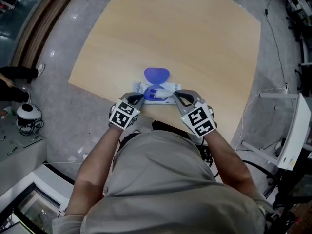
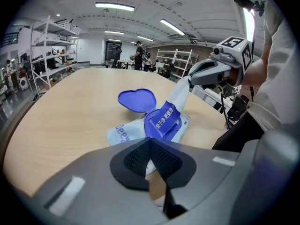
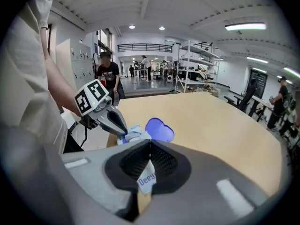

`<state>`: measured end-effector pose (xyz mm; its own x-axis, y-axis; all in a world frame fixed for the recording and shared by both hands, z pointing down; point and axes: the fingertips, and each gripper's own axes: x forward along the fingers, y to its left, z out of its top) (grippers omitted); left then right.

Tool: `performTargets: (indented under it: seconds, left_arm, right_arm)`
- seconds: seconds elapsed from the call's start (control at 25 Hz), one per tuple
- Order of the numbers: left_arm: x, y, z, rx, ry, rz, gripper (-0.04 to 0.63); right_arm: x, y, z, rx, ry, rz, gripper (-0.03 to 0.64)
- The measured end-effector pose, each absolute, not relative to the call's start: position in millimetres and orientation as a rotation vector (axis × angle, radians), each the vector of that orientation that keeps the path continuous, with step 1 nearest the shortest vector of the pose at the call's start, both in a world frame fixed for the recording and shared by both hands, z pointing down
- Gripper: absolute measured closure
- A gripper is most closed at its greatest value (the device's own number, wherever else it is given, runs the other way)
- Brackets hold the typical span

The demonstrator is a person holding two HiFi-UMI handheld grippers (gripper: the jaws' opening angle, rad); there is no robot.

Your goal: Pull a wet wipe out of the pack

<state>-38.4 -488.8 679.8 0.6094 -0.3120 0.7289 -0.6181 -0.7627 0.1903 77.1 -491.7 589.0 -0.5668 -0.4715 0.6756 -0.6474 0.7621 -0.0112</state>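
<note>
Wipe (image 2: 180, 93): soft, damp, light, likely to tear. Partly drawn from pack (image 2: 124, 132) on table (image 1: 195, 43). Right gripper (image 2: 190, 81) is clamped on its tip; left gripper (image 3: 124, 134) pinches the pack edge. Hold near the tip.

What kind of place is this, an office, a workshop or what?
Probably a big lab or workshop hall: open metal shelving racks at the sides, long strip lights on a bare ceiling, and people standing about beyond the large wooden table.
</note>
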Motion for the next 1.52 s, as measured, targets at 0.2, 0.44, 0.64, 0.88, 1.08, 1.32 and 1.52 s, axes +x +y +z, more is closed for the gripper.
performTargets:
  seconds: [0.2, 0.44, 0.64, 0.88, 1.08, 1.32, 1.52]
  left_arm:
    - [-30.5, -490.0, 680.2, 2.42, -0.737, 0.973, 0.589]
    - [-40.1, -480.9, 668.2, 2.45, -0.721, 0.964, 0.589]
    - [-49.4, -475.7, 656.6, 2.467, -0.714, 0.945, 0.589]
    - [-70.8, -466.5, 622.0, 2.514, -0.747, 0.825, 0.589]
    - [-93.4, -438.4, 565.9, 2.592, -0.764, 0.709, 0.589]
    - [-133.7, -387.6, 493.2, 2.698, -0.808, 0.605, 0.589]
    - [-161.7, -337.9, 454.5, 2.751, -0.793, 0.54, 0.589]
  right_arm:
    - [93.1, -496.8, 575.9, 0.884, -2.277, 0.316, 0.614]
    - [85.2, -489.5, 552.1, 0.932, -2.27, 0.277, 0.614]
    - [80.1, -484.7, 533.7, 0.985, -2.275, 0.265, 0.614]
    - [71.9, -474.0, 515.8, 1.06, -2.27, 0.255, 0.614]
    - [57.4, -447.1, 496.0, 1.11, -2.272, 0.228, 0.614]
    - [36.8, -399.5, 460.8, 1.197, -2.283, 0.196, 0.614]
    - [19.5, -346.9, 433.8, 1.28, -2.283, 0.19, 0.614]
